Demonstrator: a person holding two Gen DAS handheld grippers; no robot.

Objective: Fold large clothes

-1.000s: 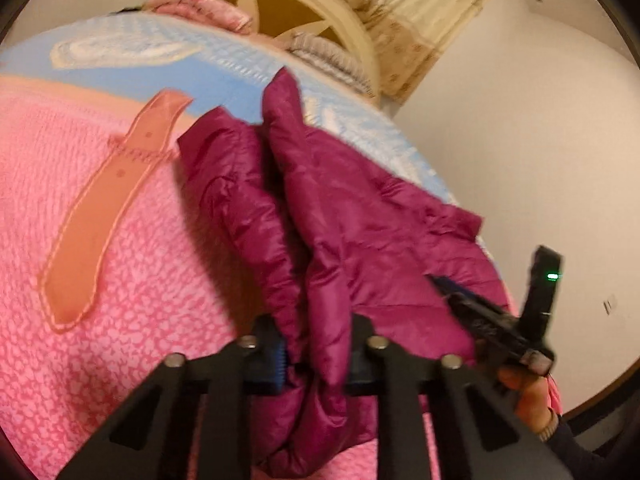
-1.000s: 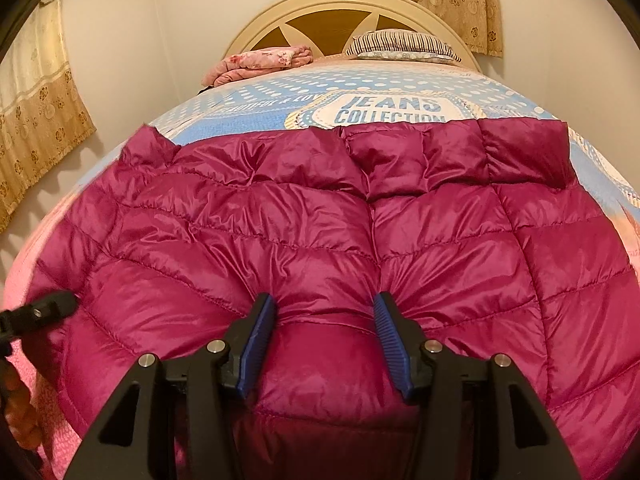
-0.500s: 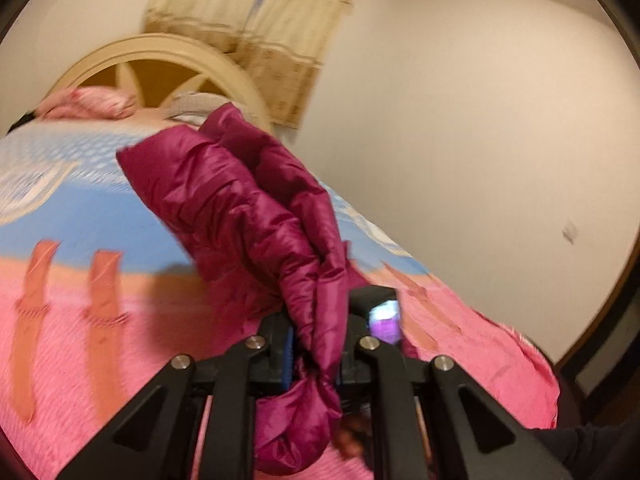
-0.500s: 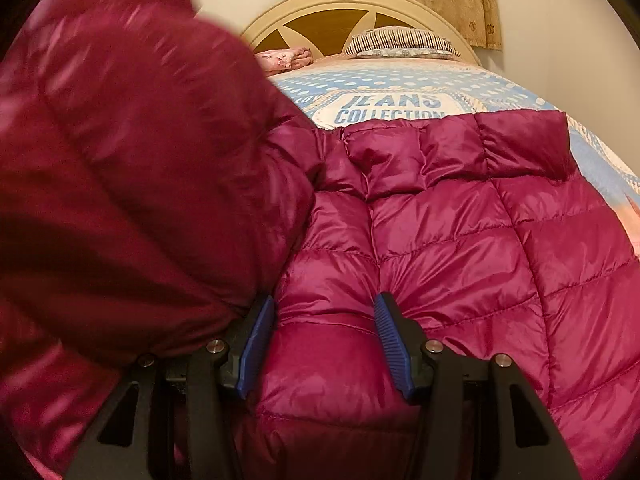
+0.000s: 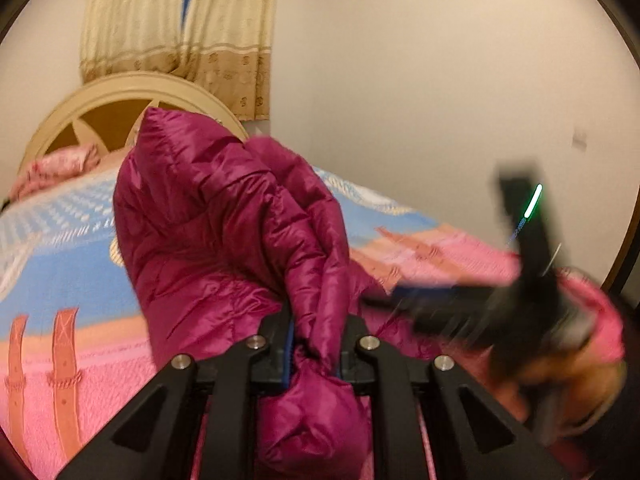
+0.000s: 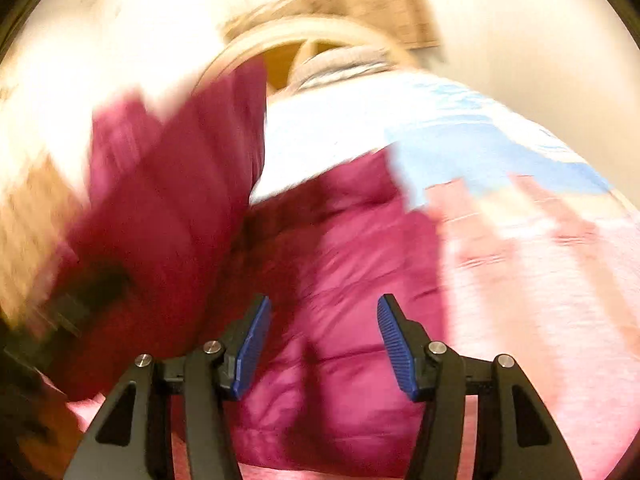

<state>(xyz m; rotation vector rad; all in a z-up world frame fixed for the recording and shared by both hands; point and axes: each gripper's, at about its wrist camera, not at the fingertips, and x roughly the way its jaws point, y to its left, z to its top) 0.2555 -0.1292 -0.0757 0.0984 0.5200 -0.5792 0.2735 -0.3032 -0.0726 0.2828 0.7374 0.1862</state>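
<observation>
Now the left gripper (image 5: 314,354) is up in the air w/ a bunch of the purple-red puffer jacket (image 5: 224,232) squeezed tight between its fingers (image 5: 289,344). A sec ago that same side of the jacket lay flat on the bed (image 5: 60,248), spread out wide. Half a sec ago it was already lifted and swinging over. So the left side is being carried across the rest of the jacket, and that looks like the first big fold, prob. not done yet, since the cloth hangs up high and is not laid down.

Over on the other side, the right gripper (image 6: 318,344) has changed too. A sec ago its blue fingers (image 6: 250,348) sat pressed down on the jacket's bottom edge. Now they are spread wide apart w/ nothing between them, and they look lifted off the cloth. That view is v. blurry, so this hand is moving fast. In the left view it shows as a dark smear near the bed's right edge.

Most of the jacket (image 6: 352,320) lies on the pink and blue bedspread (image 6: 540,280), just below the right gripper. The lifted part stands tall on the left in that view, near the cream headboard (image 5: 120,96).

Next job, I think: bring the held side down flat on top of the other half, edges lined up. Puffy, slippery cloth like this may slide or puff back open, so the free right gripper could help press it.
</observation>
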